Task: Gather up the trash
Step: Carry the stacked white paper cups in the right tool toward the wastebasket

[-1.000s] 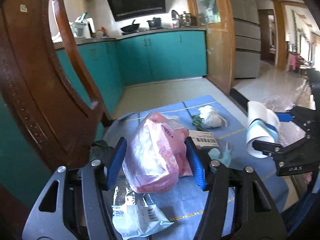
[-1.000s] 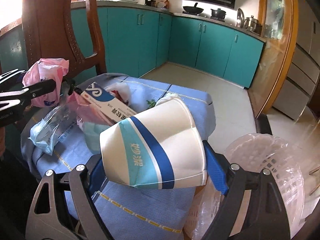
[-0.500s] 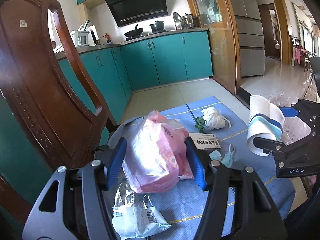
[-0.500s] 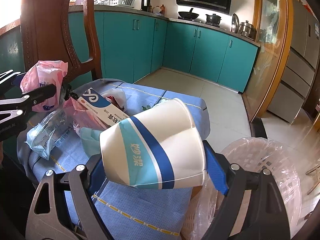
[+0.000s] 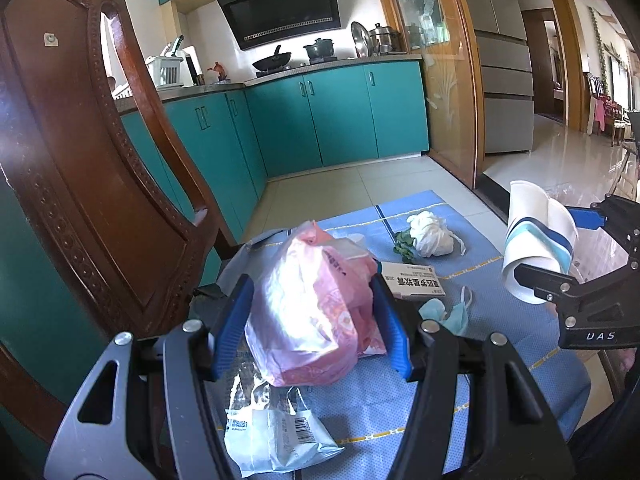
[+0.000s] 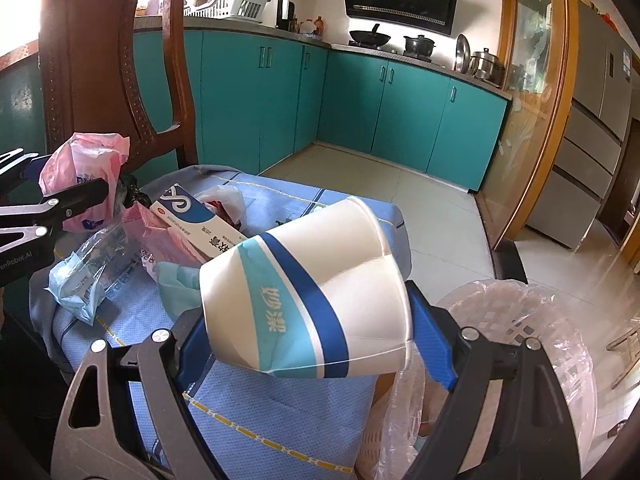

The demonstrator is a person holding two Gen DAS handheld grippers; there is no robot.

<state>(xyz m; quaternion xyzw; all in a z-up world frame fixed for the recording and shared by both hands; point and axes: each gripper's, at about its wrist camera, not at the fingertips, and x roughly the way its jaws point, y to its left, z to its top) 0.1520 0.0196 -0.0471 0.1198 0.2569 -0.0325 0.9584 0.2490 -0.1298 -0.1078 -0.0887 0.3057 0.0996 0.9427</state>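
Note:
My left gripper (image 5: 312,324) is shut on a crumpled pink plastic bag (image 5: 308,312), held just above the blue tablecloth (image 5: 400,412). My right gripper (image 6: 308,320) is shut on a dented white paper cup (image 6: 304,300) with blue bands, lying sideways between the pads, over the table's right edge. That cup (image 5: 536,240) shows at the right of the left wrist view. On the cloth lie a clear wrapper (image 5: 272,436), a medicine box (image 5: 412,284), a blue face mask (image 5: 448,312) and a white wad with green leaves (image 5: 432,236).
A bin lined with clear plastic (image 6: 520,360) stands on the floor right of the table, below the cup. A carved wooden chair (image 5: 92,168) rises close on the left. Teal kitchen cabinets (image 5: 332,116) and tiled floor lie beyond.
Both views have tipped up slightly, showing more of the kitchen wall. The pink bag and the cup stay gripped as before.

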